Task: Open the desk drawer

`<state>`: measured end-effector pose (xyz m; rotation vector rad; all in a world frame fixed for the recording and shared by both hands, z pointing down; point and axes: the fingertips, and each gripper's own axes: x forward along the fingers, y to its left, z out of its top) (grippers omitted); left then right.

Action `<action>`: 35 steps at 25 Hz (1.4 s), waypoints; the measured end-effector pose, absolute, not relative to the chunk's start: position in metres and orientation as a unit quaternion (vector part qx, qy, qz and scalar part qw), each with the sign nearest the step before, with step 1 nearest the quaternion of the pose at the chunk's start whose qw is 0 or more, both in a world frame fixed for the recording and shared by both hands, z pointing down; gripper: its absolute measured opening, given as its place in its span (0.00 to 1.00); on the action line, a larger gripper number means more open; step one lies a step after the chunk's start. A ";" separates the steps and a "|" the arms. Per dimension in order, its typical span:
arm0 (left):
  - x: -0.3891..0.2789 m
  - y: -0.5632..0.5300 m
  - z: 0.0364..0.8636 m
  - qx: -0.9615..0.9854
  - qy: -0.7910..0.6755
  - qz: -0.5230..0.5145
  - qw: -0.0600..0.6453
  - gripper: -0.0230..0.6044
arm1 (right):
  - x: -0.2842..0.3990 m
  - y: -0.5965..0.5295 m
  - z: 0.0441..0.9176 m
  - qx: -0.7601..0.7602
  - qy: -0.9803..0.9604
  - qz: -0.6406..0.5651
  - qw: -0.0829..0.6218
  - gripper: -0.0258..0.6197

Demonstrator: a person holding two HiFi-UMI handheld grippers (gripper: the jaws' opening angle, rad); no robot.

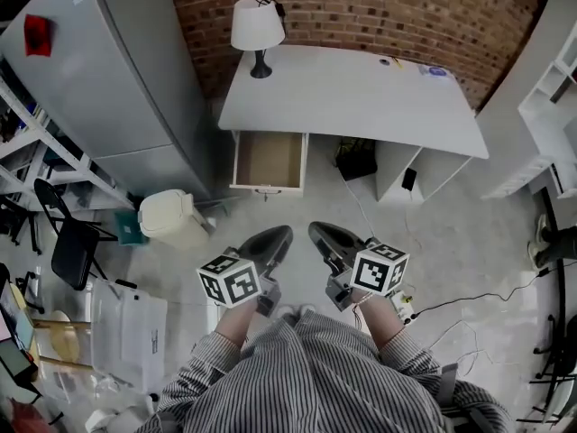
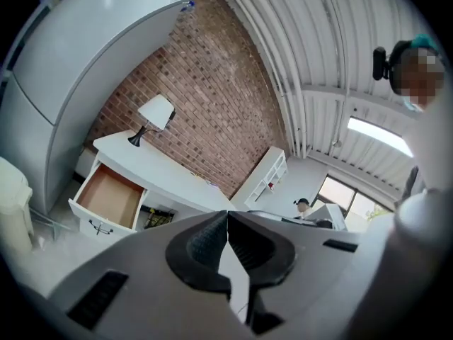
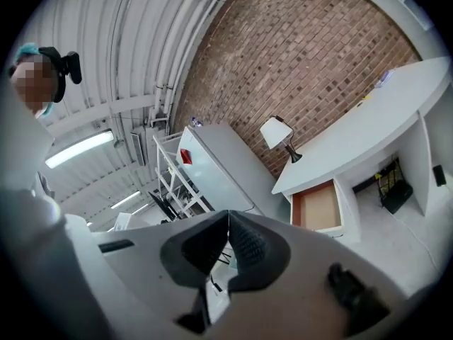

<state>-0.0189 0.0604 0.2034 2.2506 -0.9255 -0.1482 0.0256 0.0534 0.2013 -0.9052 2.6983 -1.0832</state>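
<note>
A white desk (image 1: pixel 361 93) stands against the brick wall. Its left drawer (image 1: pixel 269 161) is pulled out, showing a bare brown bottom, with a dark handle on its white front. The drawer also shows in the left gripper view (image 2: pixel 110 197) and in the right gripper view (image 3: pixel 318 207). My left gripper (image 1: pixel 281 234) and right gripper (image 1: pixel 317 230) hover side by side over the floor, well back from the desk, close to my body. Both are shut with nothing between their tips, as the left gripper (image 2: pixel 227 214) and right gripper (image 3: pixel 228 216) show in their own views.
A table lamp (image 1: pixel 256 30) sits on the desk's left end. A grey refrigerator (image 1: pixel 108 70) stands left of the desk, a cream bin (image 1: pixel 171 217) before it. A black chair (image 1: pixel 68 242) and clear plastic box (image 1: pixel 126 332) are at left. Cables (image 1: pixel 469 300) trail across the floor at right. White shelves (image 1: pixel 554 106) stand at right.
</note>
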 end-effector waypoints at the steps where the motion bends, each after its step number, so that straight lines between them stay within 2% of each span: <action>1: -0.021 0.059 0.201 0.869 -0.363 -0.052 0.333 0.06 | 0.026 0.053 0.200 -0.303 0.885 -0.349 0.048 0.07; 6: -0.017 0.054 0.193 0.881 -0.370 -0.031 0.294 0.06 | 0.037 0.044 0.198 -0.351 0.876 -0.325 0.065 0.07; 14: -0.015 0.046 0.192 0.885 -0.388 -0.013 0.256 0.06 | 0.034 0.037 0.201 -0.347 0.885 -0.308 0.047 0.07; 26: -0.018 0.028 0.206 0.878 -0.397 0.000 0.269 0.06 | 0.015 0.033 0.209 -0.324 0.909 -0.261 -0.018 0.07; 35: -0.021 0.030 0.215 0.874 -0.400 0.019 0.273 0.06 | 0.008 0.037 0.216 -0.324 0.912 -0.247 -0.040 0.07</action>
